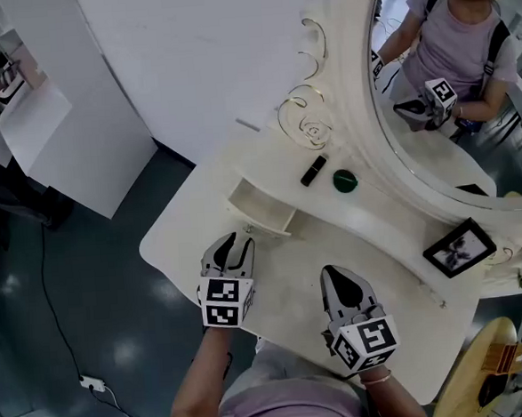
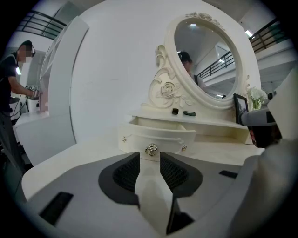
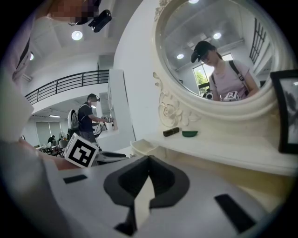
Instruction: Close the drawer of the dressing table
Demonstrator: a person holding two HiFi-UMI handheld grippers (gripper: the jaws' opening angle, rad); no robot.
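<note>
The drawer [image 2: 158, 135] sticks out from the dressing table, straight ahead of the left gripper [image 2: 149, 155]. Its jaws are a little way apart and hold nothing. The round knob [image 2: 151, 149] on the drawer's front sits just past the tips, lined up with the gap. I cannot tell if the tips touch it.

Left of these jaws, the curved edge of the counter [image 1: 179, 244] is close, and then the dark floor [image 1: 89, 295] drops away. Right of them there is bare counter, with room to move.

The right gripper [image 3: 148, 160] waits there, well apart from the left one. Its jaws are closed tip to tip with nothing in them. Ahead of these jaws the counter is bare up to the edge of a low shelf [image 3: 219, 148]. A black tube [image 3: 171, 131] and a green round thing [image 3: 189, 133] lie on the shelf, further ahead. The open drawer is ahead and to the left of these jaws. A picture frame [image 3: 285, 111] stands off to their right.
</note>
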